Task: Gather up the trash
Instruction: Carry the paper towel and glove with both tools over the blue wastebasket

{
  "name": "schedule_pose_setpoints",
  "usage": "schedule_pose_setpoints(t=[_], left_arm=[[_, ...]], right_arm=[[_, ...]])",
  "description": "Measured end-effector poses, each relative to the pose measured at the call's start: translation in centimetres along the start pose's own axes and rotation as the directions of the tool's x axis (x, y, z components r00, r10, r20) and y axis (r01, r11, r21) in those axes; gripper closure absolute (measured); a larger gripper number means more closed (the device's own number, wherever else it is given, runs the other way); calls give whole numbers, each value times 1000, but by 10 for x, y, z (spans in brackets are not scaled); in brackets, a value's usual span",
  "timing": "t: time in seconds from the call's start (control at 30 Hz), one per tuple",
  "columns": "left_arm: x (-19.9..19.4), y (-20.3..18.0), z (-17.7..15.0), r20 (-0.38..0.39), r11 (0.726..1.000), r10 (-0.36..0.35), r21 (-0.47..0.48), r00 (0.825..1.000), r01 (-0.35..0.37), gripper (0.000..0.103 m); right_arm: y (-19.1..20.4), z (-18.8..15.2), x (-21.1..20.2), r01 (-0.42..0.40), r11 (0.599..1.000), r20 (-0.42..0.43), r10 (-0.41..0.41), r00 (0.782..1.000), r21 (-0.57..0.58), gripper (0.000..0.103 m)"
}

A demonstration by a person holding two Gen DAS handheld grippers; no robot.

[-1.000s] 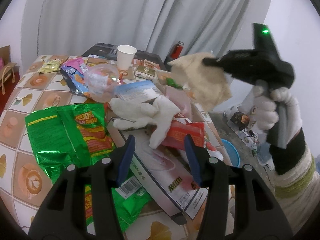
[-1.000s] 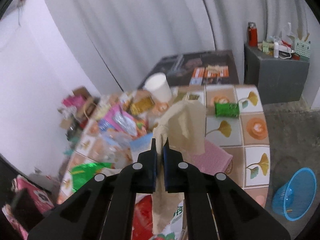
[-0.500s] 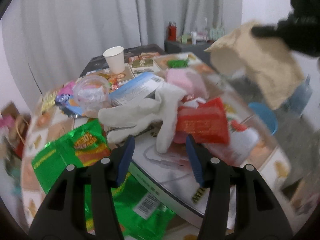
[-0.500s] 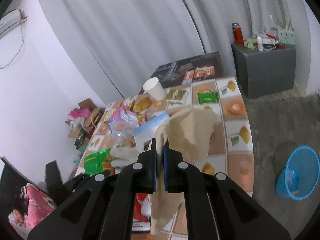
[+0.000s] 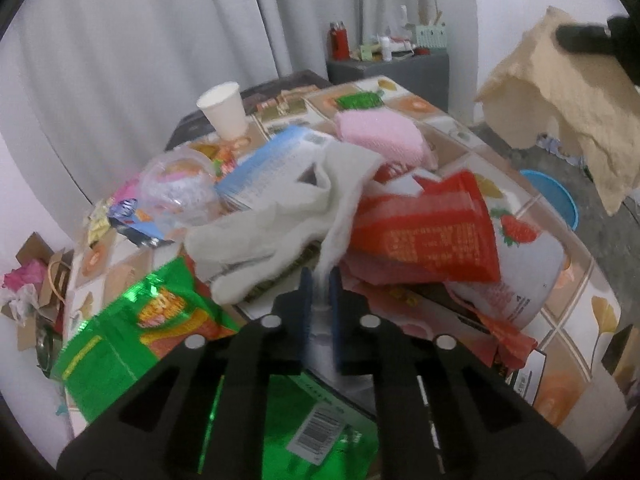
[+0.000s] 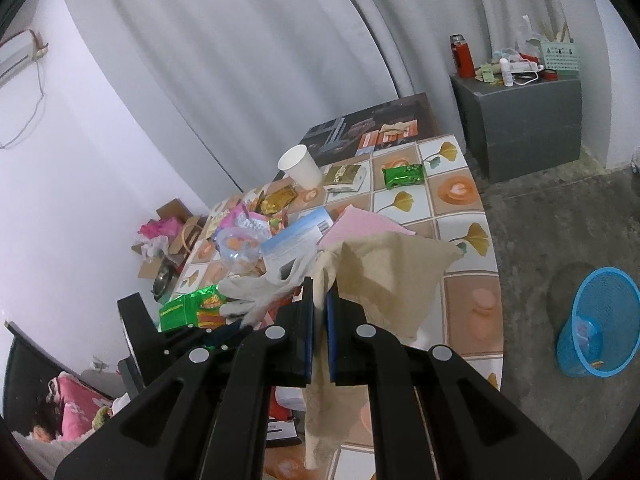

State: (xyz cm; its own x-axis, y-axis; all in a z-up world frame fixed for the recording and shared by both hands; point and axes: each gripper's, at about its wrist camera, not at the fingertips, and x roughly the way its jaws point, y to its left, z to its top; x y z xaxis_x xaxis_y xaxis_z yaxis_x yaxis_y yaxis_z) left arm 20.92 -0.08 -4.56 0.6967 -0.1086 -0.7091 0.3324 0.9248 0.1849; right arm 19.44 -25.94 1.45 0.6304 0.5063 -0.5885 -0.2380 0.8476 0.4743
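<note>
A white cloth glove (image 5: 272, 236) lies on top of the trash heap on the tiled table (image 5: 580, 320). My left gripper (image 5: 320, 284) is down at the glove; its jaws are closing, and one glove finger runs between the blue pads, which pinch it. In the right wrist view the glove (image 6: 264, 292) lies left of my right gripper (image 6: 320, 300), which is shut on a crumpled brown paper (image 6: 392, 272) held up above the table's edge. The same brown paper (image 5: 568, 92) hangs at the upper right of the left wrist view.
Around the glove lie a red wrapper (image 5: 432, 228), a green snack bag (image 5: 132, 332), a pink cloth (image 5: 380, 136), a clear plastic dome (image 5: 180, 192) and a white paper cup (image 5: 224, 110). A blue mesh basket (image 6: 600, 324) stands on the floor right of the table. A grey cabinet (image 6: 520, 128) is behind.
The left gripper's jaws went from wide apart to nearly together on a finger of the white glove. The right gripper carried the brown paper sideways, away from the heap toward the table's edge.
</note>
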Motion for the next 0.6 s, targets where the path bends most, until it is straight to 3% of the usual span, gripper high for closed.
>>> schedule_pose_setpoints(t=[0.17, 0.3, 0.47, 0.6], left_arm=[[-16, 17, 12, 73, 998, 18, -67, 997, -13, 99], [-33, 33, 27, 162, 991, 53, -127, 985, -33, 100], [-60, 53, 53, 287, 971, 104, -238, 952, -34, 100], [-93, 54, 67, 394, 963, 119, -268, 911, -10, 100]], right_arm=[[-7, -5, -4, -5, 1000, 10, 5, 1000, 28, 97], [-13, -7, -7, -7, 999, 19, 6, 1000, 49, 97], [-20, -9, -14, -20, 997, 37, 17, 999, 77, 97], [-19, -11, -29, -29, 996, 75, 23, 997, 83, 97]])
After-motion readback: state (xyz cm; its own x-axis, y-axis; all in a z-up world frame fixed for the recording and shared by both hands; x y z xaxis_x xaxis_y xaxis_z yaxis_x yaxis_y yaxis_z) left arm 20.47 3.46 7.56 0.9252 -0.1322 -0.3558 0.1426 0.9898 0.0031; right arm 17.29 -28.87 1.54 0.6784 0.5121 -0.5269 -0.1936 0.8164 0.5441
